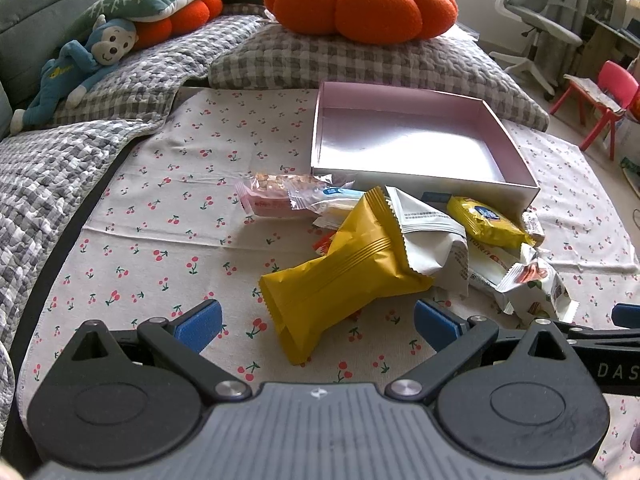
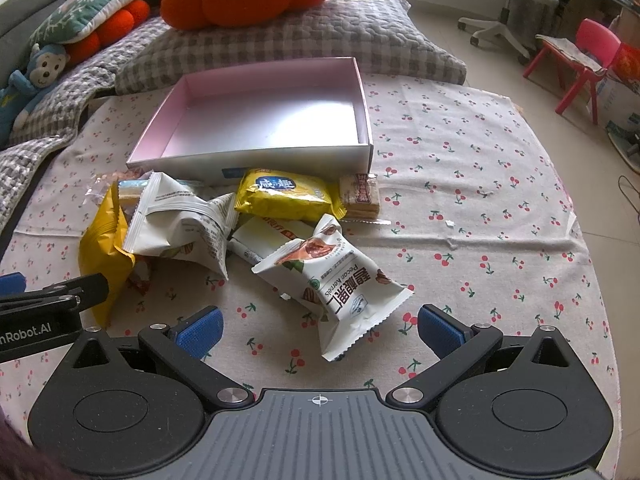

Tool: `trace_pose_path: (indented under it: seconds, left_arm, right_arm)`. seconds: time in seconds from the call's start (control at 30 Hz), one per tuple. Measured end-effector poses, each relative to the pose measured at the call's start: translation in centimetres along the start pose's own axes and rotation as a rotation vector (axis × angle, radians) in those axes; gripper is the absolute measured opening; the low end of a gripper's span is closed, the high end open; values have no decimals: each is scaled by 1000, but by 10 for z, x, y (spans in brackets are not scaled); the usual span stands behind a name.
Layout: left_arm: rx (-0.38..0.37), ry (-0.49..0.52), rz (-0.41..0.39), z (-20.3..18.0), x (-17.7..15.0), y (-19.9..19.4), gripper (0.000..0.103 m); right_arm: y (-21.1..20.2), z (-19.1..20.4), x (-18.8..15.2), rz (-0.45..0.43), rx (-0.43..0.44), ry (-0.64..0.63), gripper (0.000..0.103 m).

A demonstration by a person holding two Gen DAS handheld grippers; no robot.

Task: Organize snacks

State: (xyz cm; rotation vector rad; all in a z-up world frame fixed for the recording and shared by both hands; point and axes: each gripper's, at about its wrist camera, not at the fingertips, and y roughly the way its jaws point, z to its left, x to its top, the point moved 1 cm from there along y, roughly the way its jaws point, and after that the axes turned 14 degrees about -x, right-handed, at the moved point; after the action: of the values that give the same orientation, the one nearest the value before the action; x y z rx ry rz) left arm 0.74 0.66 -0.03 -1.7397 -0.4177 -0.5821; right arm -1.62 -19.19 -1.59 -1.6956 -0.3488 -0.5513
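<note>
A pile of snack packets lies on the cherry-print cloth (image 1: pixel 168 240) in front of an empty pink box (image 1: pixel 400 140), which also shows in the right wrist view (image 2: pixel 264 120). My left gripper (image 1: pixel 318 326) is open, with the near end of a plain yellow packet (image 1: pixel 340 272) between its fingers, not clamped. My right gripper (image 2: pixel 320 328) is open, with the near end of a white pecan packet (image 2: pixel 336 284) between its fingers. Other packets: a white one (image 2: pixel 180 224), a yellow biscuit pack (image 2: pixel 284 194), a pink one (image 1: pixel 268 200).
An orange pumpkin cushion (image 1: pixel 360 0) and a grey checked pillow (image 1: pixel 320 60) lie behind the box. A blue monkey toy (image 1: pixel 76 68) lies at far left. An office chair (image 2: pixel 508 0) and a red child's chair (image 2: pixel 580 60) stand on the floor to the right.
</note>
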Motion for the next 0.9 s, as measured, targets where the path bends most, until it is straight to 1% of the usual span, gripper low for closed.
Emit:
trace_pose_path:
  seconds: [0.43, 0.57, 0.77, 0.9]
  left_arm:
    - [-1, 5, 10, -4, 1, 1, 103]
    - [-9, 4, 15, -3, 1, 2, 103]
    - [-11, 4, 33, -3, 3, 2, 103]
    - [-7, 13, 54, -1, 8, 1, 102]
  right_arm:
    - [-1, -1, 1, 0, -1, 4, 103]
    - [-3, -4, 4, -14, -4, 14, 103]
    - [-1, -12, 15, 26, -16, 66, 103]
    - [-8, -20, 28, 37, 7, 115, 103]
